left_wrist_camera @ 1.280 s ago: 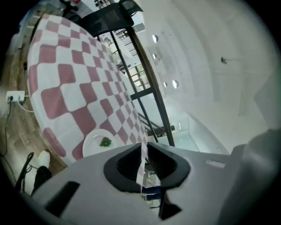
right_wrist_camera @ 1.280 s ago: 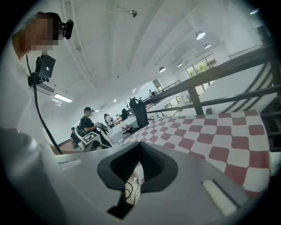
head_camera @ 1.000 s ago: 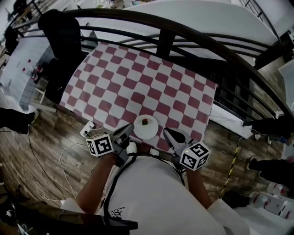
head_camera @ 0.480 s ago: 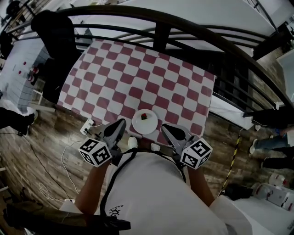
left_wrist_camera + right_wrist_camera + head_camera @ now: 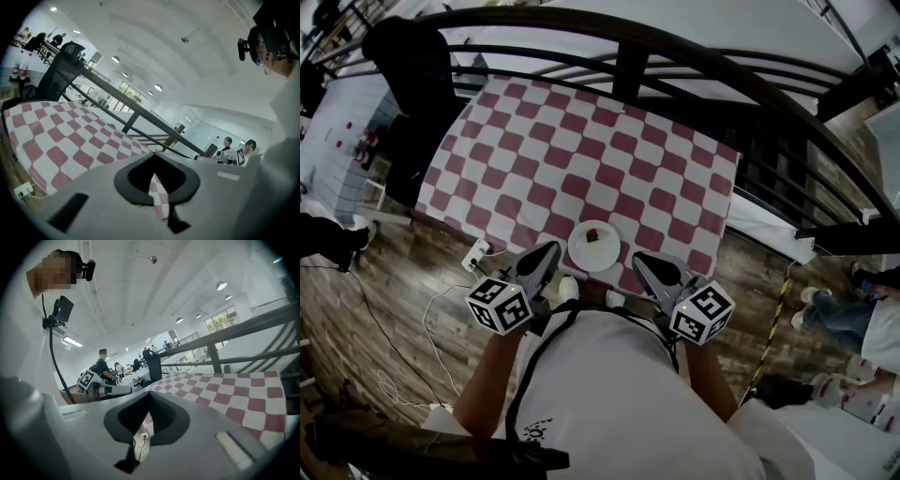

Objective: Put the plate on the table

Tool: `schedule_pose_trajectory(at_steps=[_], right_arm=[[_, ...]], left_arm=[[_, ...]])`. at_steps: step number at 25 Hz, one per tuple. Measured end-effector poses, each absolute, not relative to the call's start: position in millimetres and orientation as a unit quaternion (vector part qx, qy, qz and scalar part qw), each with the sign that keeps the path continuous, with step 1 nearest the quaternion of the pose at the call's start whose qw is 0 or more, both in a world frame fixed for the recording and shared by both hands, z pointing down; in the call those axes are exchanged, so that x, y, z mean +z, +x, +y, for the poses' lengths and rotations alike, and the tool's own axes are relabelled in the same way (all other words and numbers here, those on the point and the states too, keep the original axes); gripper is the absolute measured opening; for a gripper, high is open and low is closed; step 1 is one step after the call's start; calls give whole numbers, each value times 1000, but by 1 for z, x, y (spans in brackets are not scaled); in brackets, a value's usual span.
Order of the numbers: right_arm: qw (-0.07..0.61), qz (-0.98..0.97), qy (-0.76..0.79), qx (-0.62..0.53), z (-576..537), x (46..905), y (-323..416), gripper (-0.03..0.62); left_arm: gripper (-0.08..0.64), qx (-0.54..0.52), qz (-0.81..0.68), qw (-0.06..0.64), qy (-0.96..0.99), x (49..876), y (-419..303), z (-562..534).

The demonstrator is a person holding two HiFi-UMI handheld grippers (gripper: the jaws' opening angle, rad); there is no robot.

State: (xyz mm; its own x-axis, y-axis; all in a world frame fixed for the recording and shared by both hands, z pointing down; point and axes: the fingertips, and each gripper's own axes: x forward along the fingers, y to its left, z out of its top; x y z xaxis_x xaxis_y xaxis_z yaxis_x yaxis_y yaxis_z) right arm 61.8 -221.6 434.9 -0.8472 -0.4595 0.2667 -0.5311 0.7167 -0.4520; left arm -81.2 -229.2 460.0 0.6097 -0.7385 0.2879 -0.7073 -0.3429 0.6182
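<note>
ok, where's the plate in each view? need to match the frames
Head view: plate sits low centre, at the near edge of the checkered tablecloth.
Left gripper view: not in it.
Right gripper view: not in it.
Shared landmark: the checkered tablecloth, at the left in the left gripper view and at the right in the right gripper view.

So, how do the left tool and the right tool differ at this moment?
The left tool stands left of the white plate, the right tool right of it. Through the left tool's slit the checked tablecloth shows; through the right tool's slit, wooden floor and a power strip. Shared: both are shut, hold nothing, and neither touches the plate.
</note>
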Motion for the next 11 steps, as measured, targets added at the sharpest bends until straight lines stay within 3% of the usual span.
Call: schedule_pose_trajectory(at_steps=[11], right_arm=[[75, -927, 263, 257, -218, 437, 58, 8]], left_arm=[[5, -15, -441, 382, 812, 480, -79, -220]])
